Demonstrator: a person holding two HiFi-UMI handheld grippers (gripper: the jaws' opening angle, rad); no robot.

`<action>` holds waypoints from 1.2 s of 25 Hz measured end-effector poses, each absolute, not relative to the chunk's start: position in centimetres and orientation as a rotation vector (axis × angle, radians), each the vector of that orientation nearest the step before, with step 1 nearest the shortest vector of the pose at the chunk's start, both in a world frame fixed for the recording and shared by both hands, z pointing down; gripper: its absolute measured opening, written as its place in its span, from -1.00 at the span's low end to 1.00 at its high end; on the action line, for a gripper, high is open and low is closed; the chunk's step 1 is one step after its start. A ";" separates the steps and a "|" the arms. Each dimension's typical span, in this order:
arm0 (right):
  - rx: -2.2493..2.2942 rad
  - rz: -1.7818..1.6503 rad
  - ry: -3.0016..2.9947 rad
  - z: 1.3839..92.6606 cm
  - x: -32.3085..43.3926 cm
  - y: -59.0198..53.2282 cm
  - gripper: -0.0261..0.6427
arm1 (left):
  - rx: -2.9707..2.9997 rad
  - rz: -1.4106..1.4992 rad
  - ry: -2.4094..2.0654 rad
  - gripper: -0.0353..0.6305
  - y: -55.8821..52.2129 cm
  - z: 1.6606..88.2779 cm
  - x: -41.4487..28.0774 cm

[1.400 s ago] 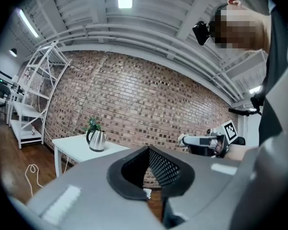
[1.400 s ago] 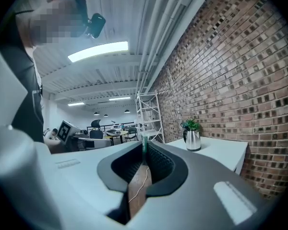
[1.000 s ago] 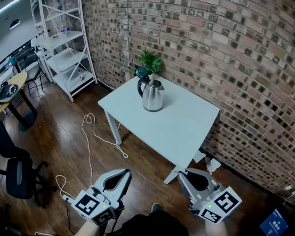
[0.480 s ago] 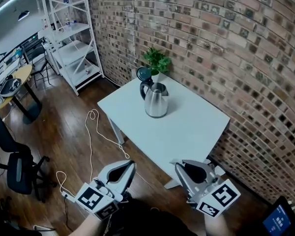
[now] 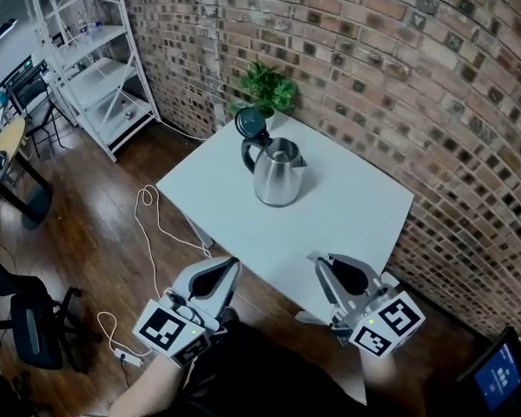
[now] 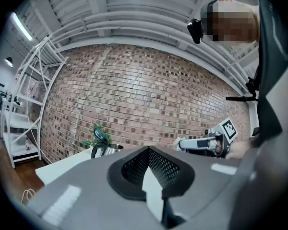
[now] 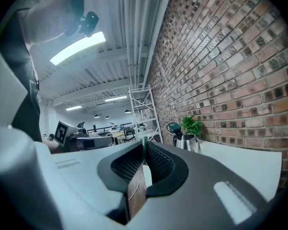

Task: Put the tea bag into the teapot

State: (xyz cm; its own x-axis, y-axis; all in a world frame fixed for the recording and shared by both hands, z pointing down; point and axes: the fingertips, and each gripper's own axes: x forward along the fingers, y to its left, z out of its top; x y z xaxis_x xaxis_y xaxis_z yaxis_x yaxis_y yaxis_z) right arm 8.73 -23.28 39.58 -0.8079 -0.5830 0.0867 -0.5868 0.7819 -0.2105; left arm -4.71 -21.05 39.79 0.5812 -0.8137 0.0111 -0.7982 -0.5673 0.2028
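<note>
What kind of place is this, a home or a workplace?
Most likely a workplace, perhaps an open office or a lab. A bare brick wall runs behind the white table, a white metal shelf rack stands on the wooden floor, and a black office chair stands at the left.

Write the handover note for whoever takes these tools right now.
Both tools are shut and empty: left tool and right tool, held by the near edge of the table.
The teapot stands upright on the table with its lid flipped open. A plant is behind it.
No tea bag shows in any view.
Done: nothing beyond the open lid.
Left: find the tea bag, pick it up, drop it into the teapot.
</note>
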 end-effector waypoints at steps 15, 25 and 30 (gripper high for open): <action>1.323 0.471 -2.785 42.5 2.6 -38.1 -0.85 | 2.679 -0.127 -1.154 -0.88 -35.2 40.0 -11.5; 1.366 0.487 -2.750 43.3 3.4 -45.3 -0.85 | 2.690 -0.029 -1.159 -0.88 -41.3 43.0 -11.4; 1.434 0.514 -2.717 43.4 2.9 -48.5 -0.85 | 2.708 -0.048 -1.087 -0.88 -43.4 42.9 -12.0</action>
